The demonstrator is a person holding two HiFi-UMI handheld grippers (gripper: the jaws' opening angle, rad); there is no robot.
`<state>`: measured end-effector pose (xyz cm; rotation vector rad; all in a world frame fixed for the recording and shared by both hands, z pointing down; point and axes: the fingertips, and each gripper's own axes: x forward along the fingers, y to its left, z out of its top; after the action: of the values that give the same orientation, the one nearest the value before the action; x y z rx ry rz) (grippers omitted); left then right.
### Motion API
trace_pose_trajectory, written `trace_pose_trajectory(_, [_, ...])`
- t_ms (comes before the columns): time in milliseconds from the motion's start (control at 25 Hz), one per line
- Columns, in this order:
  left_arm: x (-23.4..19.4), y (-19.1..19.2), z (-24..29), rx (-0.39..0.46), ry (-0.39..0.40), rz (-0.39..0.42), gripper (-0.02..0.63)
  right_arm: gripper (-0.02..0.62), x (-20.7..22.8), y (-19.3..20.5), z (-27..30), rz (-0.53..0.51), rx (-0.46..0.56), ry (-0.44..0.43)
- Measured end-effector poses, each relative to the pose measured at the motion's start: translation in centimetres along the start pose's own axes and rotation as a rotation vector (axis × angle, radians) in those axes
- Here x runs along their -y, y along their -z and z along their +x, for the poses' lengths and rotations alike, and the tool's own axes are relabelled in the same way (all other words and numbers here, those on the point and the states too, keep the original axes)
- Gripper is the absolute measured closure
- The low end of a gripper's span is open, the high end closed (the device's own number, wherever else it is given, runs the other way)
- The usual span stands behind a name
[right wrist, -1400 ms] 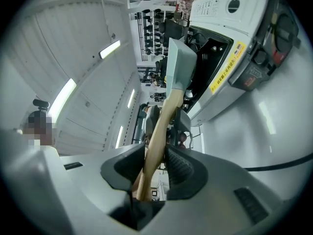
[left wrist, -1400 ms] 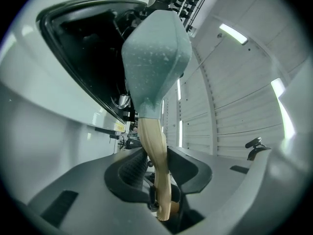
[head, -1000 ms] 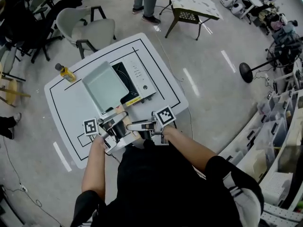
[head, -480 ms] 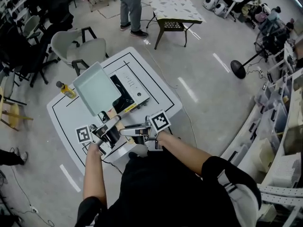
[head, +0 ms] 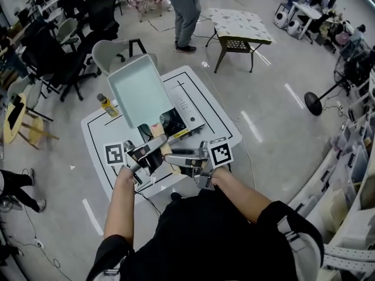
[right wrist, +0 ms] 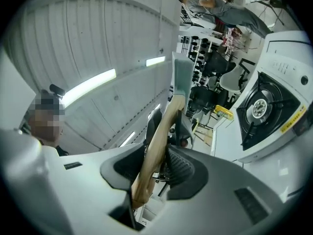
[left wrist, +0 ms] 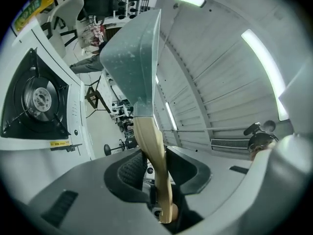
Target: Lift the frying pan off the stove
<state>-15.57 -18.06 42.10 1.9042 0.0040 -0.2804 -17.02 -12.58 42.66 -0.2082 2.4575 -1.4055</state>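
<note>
A square pale-green frying pan [head: 137, 89] with a wooden handle [head: 159, 138] hangs in the air above the white stove [head: 186, 117], tilted up at its far end. Both grippers hold the handle side by side: my left gripper [head: 151, 151] and my right gripper [head: 177, 155] are each shut on it. In the left gripper view the handle [left wrist: 151, 146] runs between the pads up to the pan [left wrist: 132, 53], and the bare black burner [left wrist: 36, 99] lies below at the left. In the right gripper view the handle [right wrist: 157, 146] is clamped too, with the burner [right wrist: 261, 106] at the right.
The stove stands on a white table [head: 111, 136] with black lines. A yellow bottle [head: 107, 105] lies at the table's far left. Chairs [head: 111, 54] stand behind, a person [head: 186, 10] and a small table [head: 240, 27] farther back, and a fan stand [head: 313, 103] at the right.
Both grippers have risen together with the pan's handle. The pan has come up off the stove, its far end tipped higher, and the black burner now shows beneath it.
</note>
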Motion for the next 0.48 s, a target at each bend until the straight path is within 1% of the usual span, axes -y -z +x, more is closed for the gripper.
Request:
trace_pose_trajectory(120, [1.8, 0.2, 0.6, 0.016, -0.007, 0.040, 0.482, 0.449, -1.5, -0.2, -0.4, 0.003, -0.003, -0.029])
trace_pose_trajectory(280, [3.4, 1.1, 1.6, 0.028, -0.044, 0.069, 0.482, 0.451, -3.2, -0.2, -1.5, -0.014, -0.016, -0.066])
trace_pose_trajectory(480, [6.1, 3.9, 3.5, 0.055, -0.067, 0.097, 0.482, 0.451, -6.5, 0.9, -4.2, -0.004, -0.029, -0.117])
